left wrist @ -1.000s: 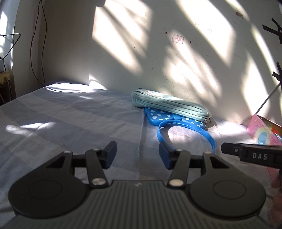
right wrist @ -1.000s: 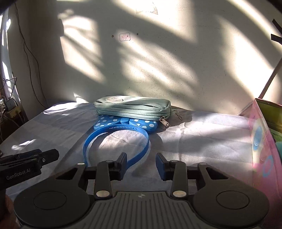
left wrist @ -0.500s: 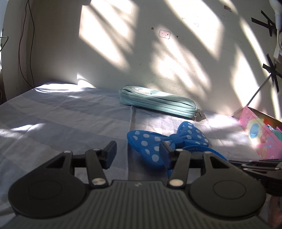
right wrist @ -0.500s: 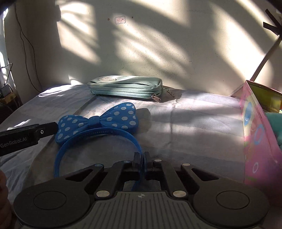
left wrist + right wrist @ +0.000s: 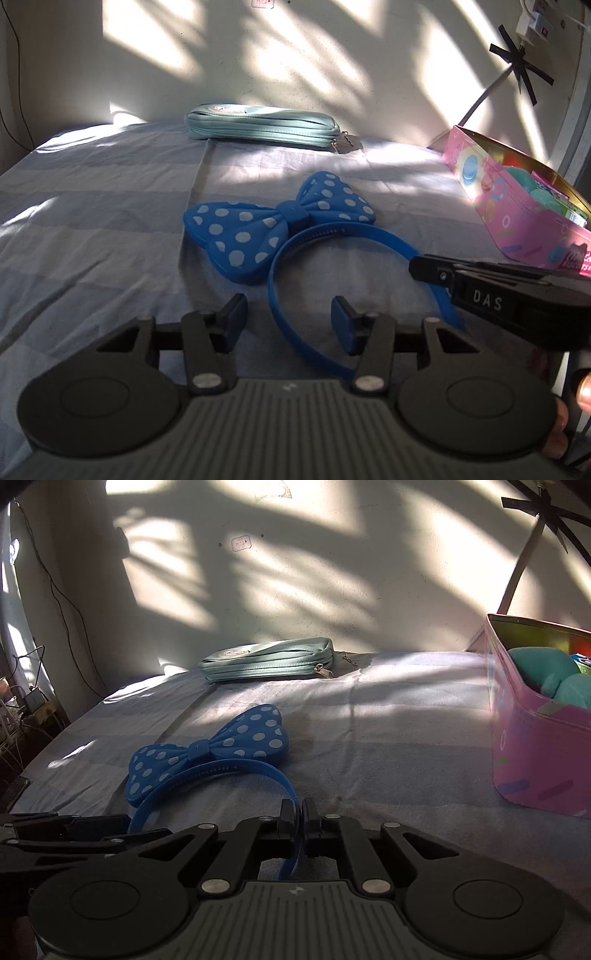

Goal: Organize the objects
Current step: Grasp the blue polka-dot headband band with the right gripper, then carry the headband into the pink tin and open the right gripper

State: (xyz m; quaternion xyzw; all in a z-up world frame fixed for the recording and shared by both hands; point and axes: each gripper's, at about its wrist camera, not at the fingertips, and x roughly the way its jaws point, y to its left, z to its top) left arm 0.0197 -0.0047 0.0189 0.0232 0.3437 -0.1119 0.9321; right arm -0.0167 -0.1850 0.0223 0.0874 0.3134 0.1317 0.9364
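Jaws first: your right gripper is clamping one arm of the blue headband, pads pinching the thin band between them. Your left gripper is sitting part-open; its jaws have just been narrowing, and the headband's other arm is running between them, not yet pinched as far as I can see.

You're working the headband now, both ends covered. It's lying flat on the striped bedsheet, polka-dot bow pointing away from you. So it's gripped but not yet lifted, I'd say.

Further out to your right, the pink tin box is standing open, and it's already holding teal soft items plus something else I can't make out. That's looking like the destination, so part of the job seems done.

Farthest back, against the wall, the teal zip pouch is waiting untouched, well apart from the box. Remaining, by my read: headband, then pouch.
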